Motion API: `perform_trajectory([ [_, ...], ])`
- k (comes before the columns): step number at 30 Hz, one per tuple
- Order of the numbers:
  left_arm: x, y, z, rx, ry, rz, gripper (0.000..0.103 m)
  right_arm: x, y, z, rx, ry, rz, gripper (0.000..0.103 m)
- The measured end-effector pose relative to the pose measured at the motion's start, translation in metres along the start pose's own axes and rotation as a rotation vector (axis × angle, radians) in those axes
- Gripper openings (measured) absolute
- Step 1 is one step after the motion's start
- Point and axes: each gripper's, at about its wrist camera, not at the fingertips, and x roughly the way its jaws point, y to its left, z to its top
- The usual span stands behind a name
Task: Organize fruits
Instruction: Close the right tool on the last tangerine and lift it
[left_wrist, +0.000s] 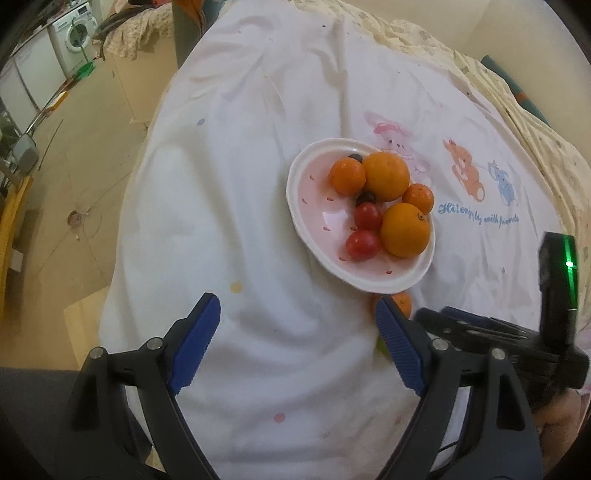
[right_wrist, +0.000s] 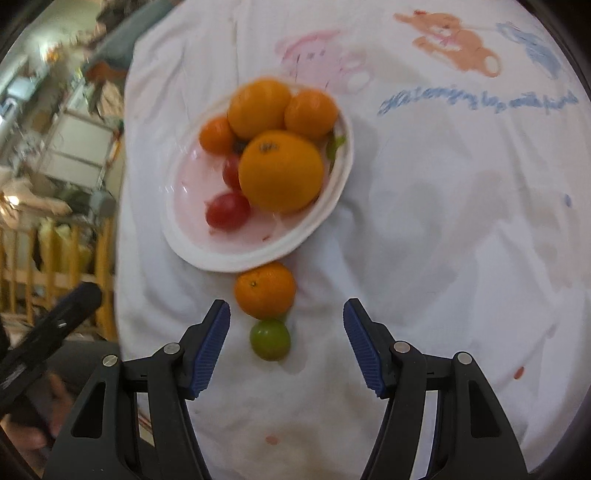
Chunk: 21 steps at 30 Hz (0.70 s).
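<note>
A pink-and-white plate (left_wrist: 321, 229) (right_wrist: 207, 243) on the white cloth holds several oranges (left_wrist: 386, 176) (right_wrist: 280, 170), two red tomatoes (left_wrist: 364, 244) (right_wrist: 227, 210) and dark berries (left_wrist: 365, 197). A small orange (right_wrist: 265, 290) lies on the cloth just below the plate, partly seen in the left wrist view (left_wrist: 400, 302). A green fruit (right_wrist: 269, 339) lies right below it. My right gripper (right_wrist: 286, 347) is open, its fingers either side of the green fruit, empty. My left gripper (left_wrist: 297, 343) is open and empty over bare cloth below the plate.
The white cloth (left_wrist: 258, 147) with cartoon prints covers a soft bed-like surface; its left edge drops to the floor (left_wrist: 92, 166). The right gripper's body (left_wrist: 517, 339) lies right of my left fingers. A wooden railing (right_wrist: 55, 258) stands at left.
</note>
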Motion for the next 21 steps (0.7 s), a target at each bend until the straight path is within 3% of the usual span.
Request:
perform_trajectory([
  [10, 0.001, 0.005, 0.001, -0.013, 0.007, -0.018, 0.083, 0.037, 0.029, 0.009, -0.085, 0.055, -0.063, 0.067],
  [12, 0.002, 0.005, 0.001, -0.012, 0.009, -0.018, 0.083, 0.039, 0.029, 0.01, -0.089, 0.055, -0.073, 0.064],
  [15, 0.003, 0.006, 0.001, -0.014, 0.016, -0.02, 0.083, 0.036, 0.027, 0.01, -0.094, 0.049, -0.08, 0.048],
  [21, 0.007, 0.001, 0.0, -0.004, 0.024, -0.036, 0.083, 0.02, 0.009, 0.008, -0.026, 0.046, -0.023, 0.047],
])
